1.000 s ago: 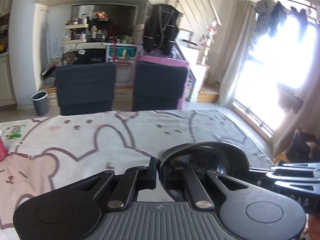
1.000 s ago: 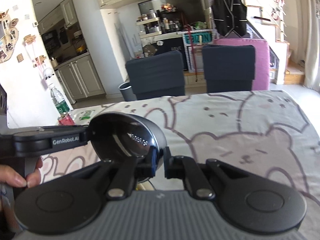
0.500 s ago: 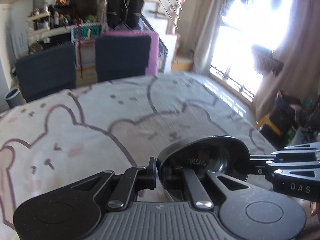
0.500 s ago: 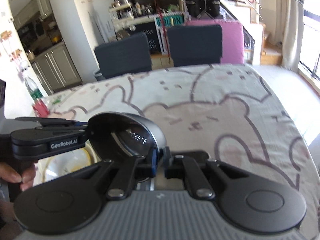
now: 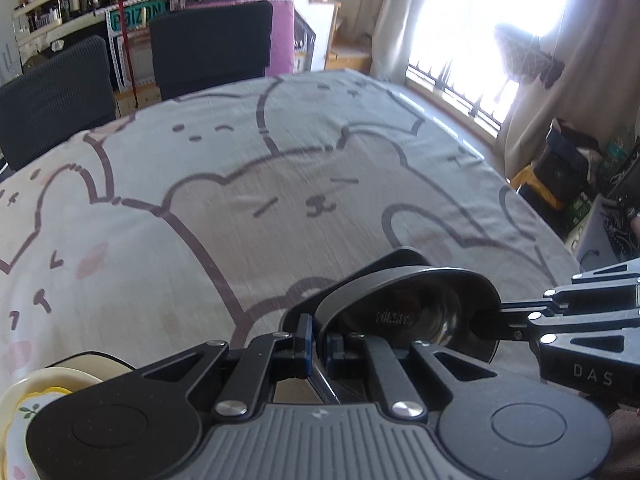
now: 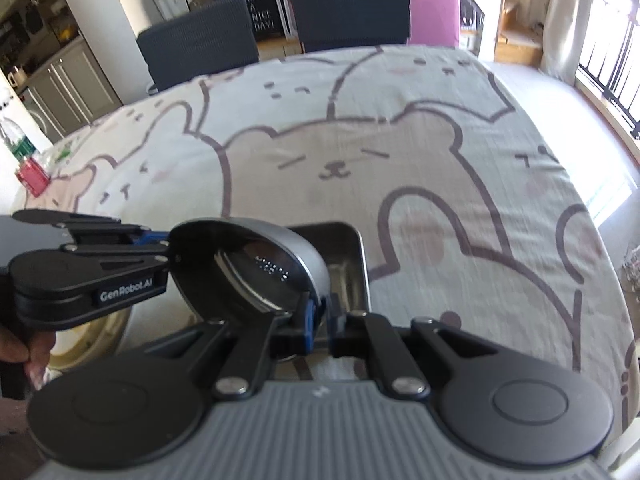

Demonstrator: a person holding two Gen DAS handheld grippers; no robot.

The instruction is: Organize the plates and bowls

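Observation:
A dark metal bowl [image 5: 408, 312] hangs tilted above the table, gripped at opposite sides of its rim by both grippers. My left gripper [image 5: 318, 344] is shut on the near rim in the left wrist view, and my right gripper [image 5: 480, 322] comes in from the right. In the right wrist view the bowl [image 6: 248, 264] shows its shiny inside. There my right gripper [image 6: 320, 316] is shut on its rim, with the left gripper [image 6: 168, 246] clamped on the far left edge. A square metal tray [image 6: 354, 248] lies just beyond and below the bowl. A cream plate [image 5: 24, 396] sits at lower left.
The bear-print tablecloth [image 6: 400, 152] covers the table, whose edge curves away at the right. Two dark chairs [image 6: 200, 52] stand at the far side. A bottle with a red label [image 6: 28, 168] is at the far left. A cream plate rim [image 6: 100, 328] lies under the left gripper.
Both grippers have come down and forward over the table with the bowl still held, and both views tip downward. The square tray and the cream plate have come into view.

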